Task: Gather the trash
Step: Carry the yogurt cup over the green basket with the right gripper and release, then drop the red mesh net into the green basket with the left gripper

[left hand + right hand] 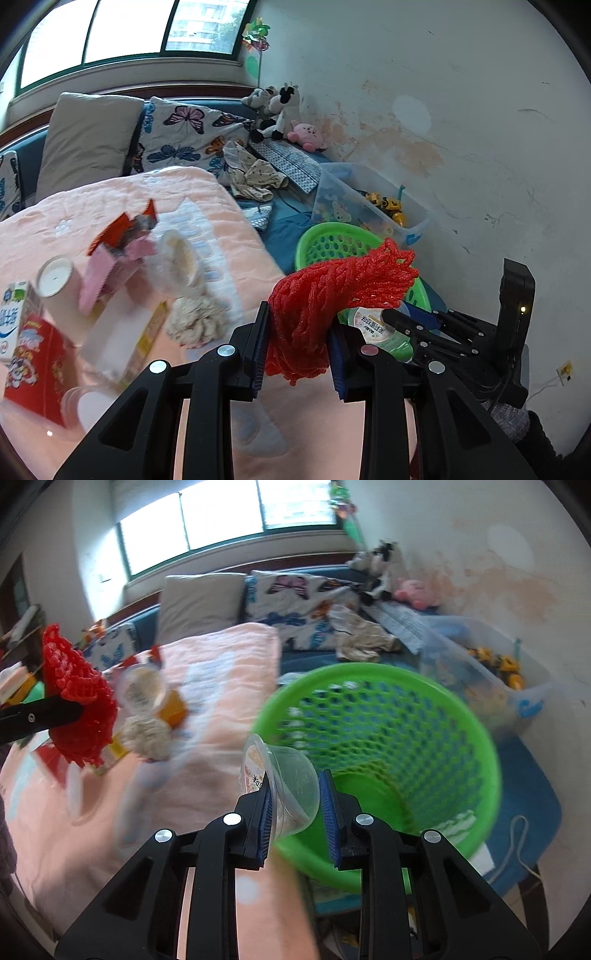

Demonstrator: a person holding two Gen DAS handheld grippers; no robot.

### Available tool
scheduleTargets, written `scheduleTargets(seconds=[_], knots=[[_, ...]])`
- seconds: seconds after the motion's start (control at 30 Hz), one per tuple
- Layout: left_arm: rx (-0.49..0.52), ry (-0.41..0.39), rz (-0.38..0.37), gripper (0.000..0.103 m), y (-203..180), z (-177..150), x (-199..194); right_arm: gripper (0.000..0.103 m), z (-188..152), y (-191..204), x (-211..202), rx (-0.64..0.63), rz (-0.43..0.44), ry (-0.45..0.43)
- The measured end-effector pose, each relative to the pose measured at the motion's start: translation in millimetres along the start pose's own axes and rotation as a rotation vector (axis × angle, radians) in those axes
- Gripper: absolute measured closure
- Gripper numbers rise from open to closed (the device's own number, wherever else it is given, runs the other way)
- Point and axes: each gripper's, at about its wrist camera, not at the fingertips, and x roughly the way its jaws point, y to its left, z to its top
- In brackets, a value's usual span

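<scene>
My left gripper (300,345) is shut on a red foam fruit net (332,295) and holds it above the pink blanket, near the green mesh basket (325,242). The net also shows at the left of the right wrist view (79,705). My right gripper (297,812) is shut on a clear plastic cup (291,786) with a peeled printed lid, held at the near rim of the green basket (388,746). The right gripper and cup also show in the left wrist view (380,326). More trash lies on the blanket: wrappers (122,236), a crumpled tissue (195,321), cartons (33,354).
The pink blanket (147,192) covers the bed. Pillows (85,144) and stuffed toys (280,110) line the back. A clear bin of toys (373,206) stands by the stained wall. A blue mat (532,801) lies under the basket.
</scene>
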Motion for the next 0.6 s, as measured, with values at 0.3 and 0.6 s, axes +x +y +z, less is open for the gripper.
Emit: scheduleTargets(seconds=[0.3, 0.6], knots=[[0.026, 0.061, -0.067, 0.075, -31.2, 18.8, 48.2, 0.074, -5.5, -46.1, 3.7, 0.071, -0.095, 0.031], [0.031, 0.128, -0.101, 0.074, -48.5, 24.0, 88.4, 0.047, -15.1, -64.4, -3.2, 0.111, -0.111, 0.024]])
